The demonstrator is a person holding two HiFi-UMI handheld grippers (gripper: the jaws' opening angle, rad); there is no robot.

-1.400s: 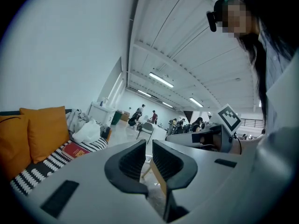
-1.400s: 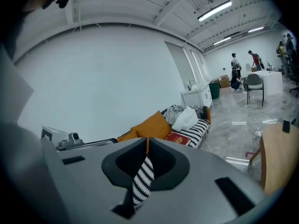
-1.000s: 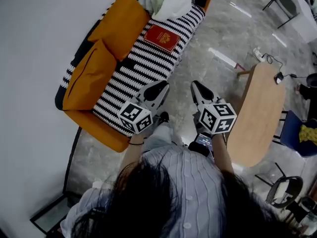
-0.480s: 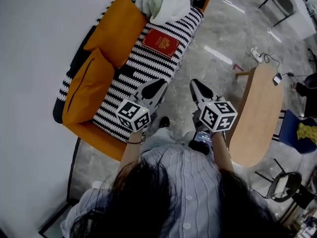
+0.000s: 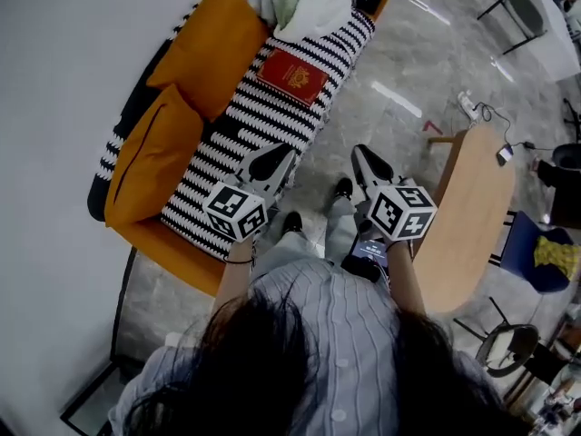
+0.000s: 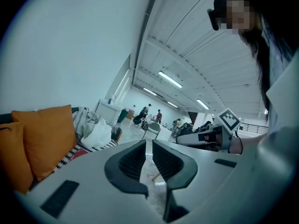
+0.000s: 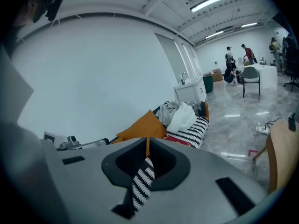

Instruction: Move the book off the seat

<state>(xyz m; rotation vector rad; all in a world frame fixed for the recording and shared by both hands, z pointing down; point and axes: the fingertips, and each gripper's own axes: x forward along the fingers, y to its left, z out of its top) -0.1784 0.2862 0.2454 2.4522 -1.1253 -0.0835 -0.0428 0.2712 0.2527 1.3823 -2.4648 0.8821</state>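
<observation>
The red book (image 5: 292, 75) lies flat on the striped seat of the sofa (image 5: 241, 139), towards its far end, and shows as a red strip (image 7: 178, 139) in the right gripper view. My left gripper (image 5: 275, 159) hovers over the seat's near front edge, well short of the book, shut and holding nothing (image 6: 148, 146). My right gripper (image 5: 368, 161) hangs over the floor beside the sofa, also shut and holding nothing (image 7: 147, 144). Both point towards the sofa's far end.
Two orange cushions (image 5: 213, 48) lean along the sofa back against the white wall. A pile of clothes (image 5: 309, 3) fills the sofa's far end just past the book. A wooden table (image 5: 472, 207) stands to the right, with a blue chair (image 5: 536, 252) beyond it. Glossy floor lies between.
The person has stepped forward; a foot now shows on the floor between the grippers. The left gripper has shifted slightly left over the seat. Both grippers stay shut.
</observation>
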